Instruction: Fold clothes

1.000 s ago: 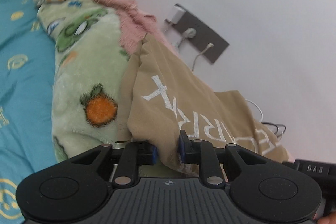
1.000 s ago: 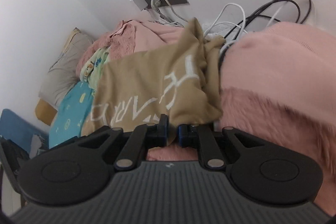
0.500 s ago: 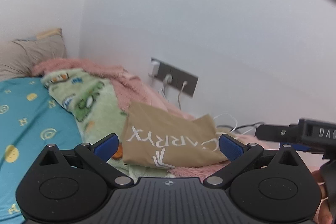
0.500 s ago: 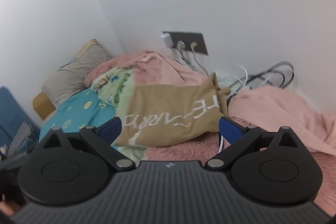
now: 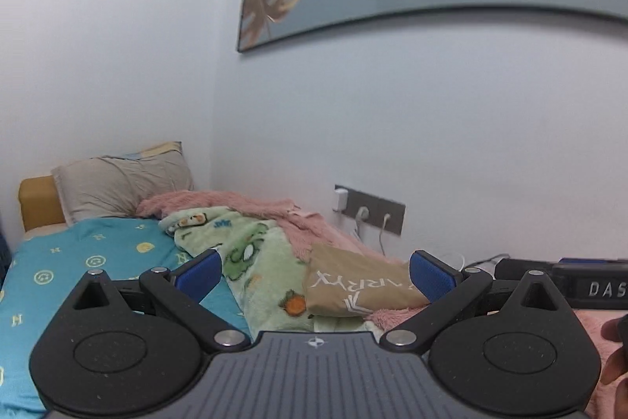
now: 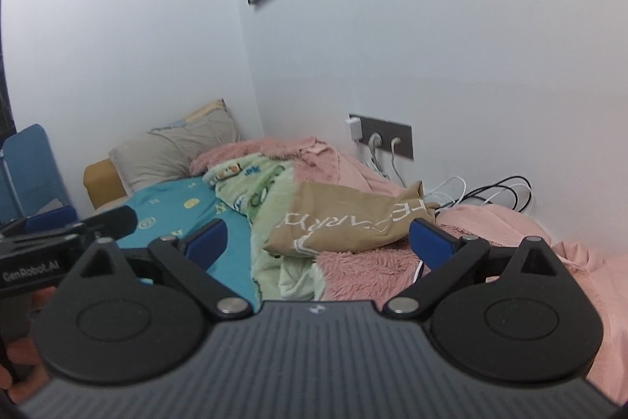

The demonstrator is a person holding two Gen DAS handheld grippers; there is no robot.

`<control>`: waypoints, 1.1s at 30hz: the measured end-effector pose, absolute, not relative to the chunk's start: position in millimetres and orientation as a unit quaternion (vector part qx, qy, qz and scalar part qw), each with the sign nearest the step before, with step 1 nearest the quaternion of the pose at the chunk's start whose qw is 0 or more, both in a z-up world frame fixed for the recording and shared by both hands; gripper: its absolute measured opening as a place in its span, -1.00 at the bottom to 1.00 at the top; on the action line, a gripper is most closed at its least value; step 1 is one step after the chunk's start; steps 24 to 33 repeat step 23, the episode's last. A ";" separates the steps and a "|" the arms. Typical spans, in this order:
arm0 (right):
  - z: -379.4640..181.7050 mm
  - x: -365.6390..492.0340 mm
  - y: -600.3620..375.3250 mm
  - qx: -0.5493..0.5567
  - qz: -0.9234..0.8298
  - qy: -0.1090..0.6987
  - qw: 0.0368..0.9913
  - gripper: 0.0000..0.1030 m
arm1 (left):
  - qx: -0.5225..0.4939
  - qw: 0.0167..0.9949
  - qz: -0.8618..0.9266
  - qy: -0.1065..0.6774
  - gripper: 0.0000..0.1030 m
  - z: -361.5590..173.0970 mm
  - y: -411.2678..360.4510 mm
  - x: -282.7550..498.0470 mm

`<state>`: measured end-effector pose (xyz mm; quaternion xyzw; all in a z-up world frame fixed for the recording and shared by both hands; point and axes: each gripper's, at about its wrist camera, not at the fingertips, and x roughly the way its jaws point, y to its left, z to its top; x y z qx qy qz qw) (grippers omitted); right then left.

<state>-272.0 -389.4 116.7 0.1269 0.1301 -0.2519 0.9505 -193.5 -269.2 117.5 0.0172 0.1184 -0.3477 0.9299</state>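
Left wrist view: we see the left gripper (image 5: 316,275) with its fingers spread wide and nothing between them. The right gripper (image 6: 318,240) stands the same way, fingers apart and empty.

The tan garment (image 5: 361,283) lies folded on the bedding, resting partly on the green fleece blanket (image 5: 259,254) and partly on the pink blanket (image 6: 369,269), near the wall below the socket panel (image 6: 386,140). Neither gripper touches it.

Risks, as we judge them:
- The surface underneath is soft and uneven, so the fold may slump or open.
- The far corner of the garment lies just beside the cables (image 6: 490,193); a careless re-grasp there could snag a cable.
- Fleece pile could be pinched together with the fabric.

Orientation: the long axis of the garment runs roughly along the wall. In the right wrist view its printed lettering reads upside down, and its bunched end points toward the cables.
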 end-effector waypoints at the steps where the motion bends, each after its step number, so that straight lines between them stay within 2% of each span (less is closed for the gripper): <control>1: 116.6 -273.6 -383.5 0.119 -0.253 0.126 0.952 0.96 | 0.014 0.929 -0.352 0.116 0.99 116.4 -264.5 -197.3; 8: 114.6 -276.2 -349.9 0.080 -0.267 0.107 0.955 0.96 | 0.011 0.928 -0.354 0.116 0.99 106.2 -243.9 -209.3; 18: 107.2 -264.3 -336.4 0.061 -0.275 0.122 0.952 0.96 | -0.005 0.933 -0.339 0.116 0.99 101.7 -213.6 -204.6; 33: 109.0 -264.7 -333.0 0.054 -0.278 0.121 0.951 0.96 | -0.009 0.933 -0.340 0.117 0.99 100.5 -209.0 -203.5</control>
